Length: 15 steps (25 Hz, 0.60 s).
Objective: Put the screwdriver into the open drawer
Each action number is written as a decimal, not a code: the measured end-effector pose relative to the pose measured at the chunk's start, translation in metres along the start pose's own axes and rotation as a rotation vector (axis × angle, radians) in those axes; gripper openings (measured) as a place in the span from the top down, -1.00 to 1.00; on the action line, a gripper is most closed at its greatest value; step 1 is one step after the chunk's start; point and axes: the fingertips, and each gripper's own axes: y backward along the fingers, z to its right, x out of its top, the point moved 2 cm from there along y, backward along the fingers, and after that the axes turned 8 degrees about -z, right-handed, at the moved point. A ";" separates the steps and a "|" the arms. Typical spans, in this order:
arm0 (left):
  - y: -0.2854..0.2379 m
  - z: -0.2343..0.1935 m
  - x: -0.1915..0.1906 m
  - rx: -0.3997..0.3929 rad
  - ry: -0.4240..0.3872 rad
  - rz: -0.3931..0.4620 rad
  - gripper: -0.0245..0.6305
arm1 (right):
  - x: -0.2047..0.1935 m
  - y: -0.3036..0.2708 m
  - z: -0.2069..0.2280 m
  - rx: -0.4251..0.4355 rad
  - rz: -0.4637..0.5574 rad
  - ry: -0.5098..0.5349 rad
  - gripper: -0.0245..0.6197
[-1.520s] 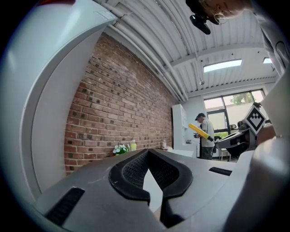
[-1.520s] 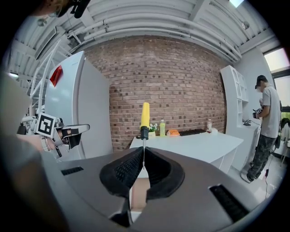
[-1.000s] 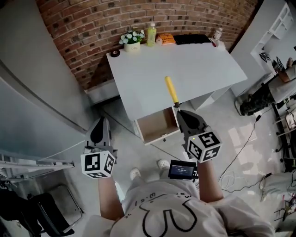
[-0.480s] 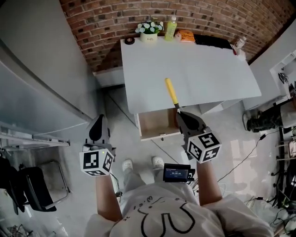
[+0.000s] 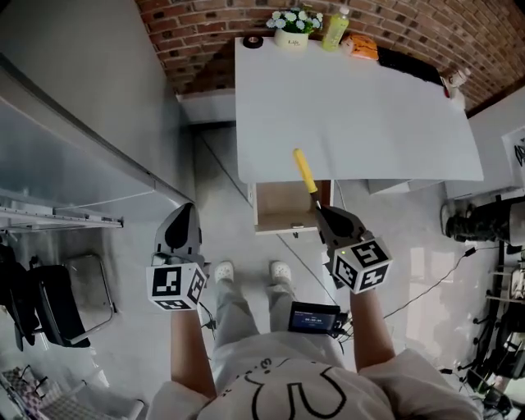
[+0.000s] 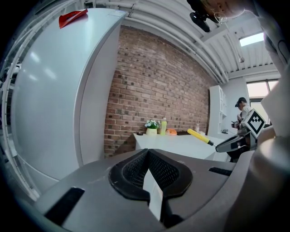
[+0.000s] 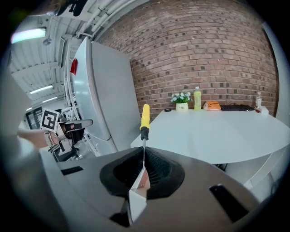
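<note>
The screwdriver (image 5: 305,171) has a yellow handle and a thin metal shaft. My right gripper (image 5: 321,210) is shut on the shaft's tip, with the handle pointing away over the white table (image 5: 353,107). In the right gripper view the screwdriver (image 7: 144,121) stands up from the closed jaws. The open drawer (image 5: 285,209) hangs under the table's near edge, just left of and below the right gripper. My left gripper (image 5: 180,230) is shut and holds nothing, well left of the drawer above the floor. From the left gripper view the screwdriver (image 6: 200,136) shows far off to the right.
At the table's far edge stand a flower pot (image 5: 293,23), a green bottle (image 5: 335,29), an orange packet (image 5: 363,47) and a black keyboard (image 5: 412,64), against a brick wall (image 5: 246,16). A large grey cabinet (image 5: 74,107) stands left. Cables and gear lie on the floor at right.
The head view has shifted, so the table and drawer now sit higher and squarer in the picture. Both grippers keep their pose; the right one still holds the screwdriver over the drawer's right side.
</note>
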 end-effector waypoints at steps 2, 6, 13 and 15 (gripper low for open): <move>-0.003 -0.003 -0.010 -0.001 0.007 -0.021 0.89 | -0.010 -0.007 0.000 0.007 -0.022 -0.009 0.86; -0.008 -0.006 -0.031 -0.009 0.017 -0.059 0.89 | -0.034 -0.021 -0.002 0.020 -0.070 -0.020 0.86; -0.014 -0.005 -0.075 -0.020 0.032 -0.121 0.89 | -0.087 -0.033 -0.010 0.038 -0.147 -0.063 0.86; -0.017 -0.003 -0.088 -0.028 0.036 -0.133 0.89 | -0.101 -0.037 -0.011 0.041 -0.165 -0.071 0.86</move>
